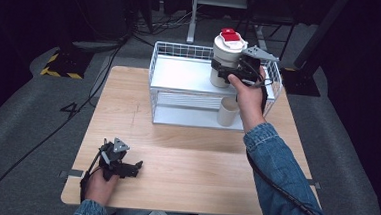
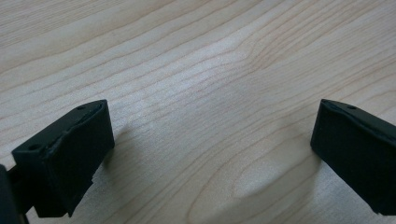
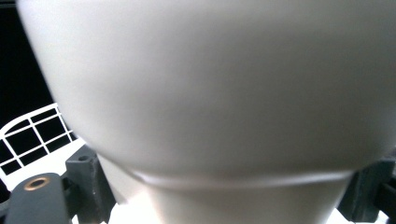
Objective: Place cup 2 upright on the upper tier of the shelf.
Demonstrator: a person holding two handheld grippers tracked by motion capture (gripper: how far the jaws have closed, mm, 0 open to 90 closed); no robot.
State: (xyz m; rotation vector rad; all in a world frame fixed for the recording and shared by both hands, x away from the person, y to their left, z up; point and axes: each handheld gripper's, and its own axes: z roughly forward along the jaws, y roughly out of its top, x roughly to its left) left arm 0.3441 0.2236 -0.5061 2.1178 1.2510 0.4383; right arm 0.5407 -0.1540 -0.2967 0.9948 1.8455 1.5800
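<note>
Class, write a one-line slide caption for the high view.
Right gripper clasps a white tumbler with a red lid on the wire rack's top shelf; left gripper rests open on the table.

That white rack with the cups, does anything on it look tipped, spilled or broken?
Nothing stands out. The white tumbler with its red lid is upright on the rack's top shelf, gripped by the right hand-held gripper. A beige cup stands upright on the lower shelf. No spills show.
</note>
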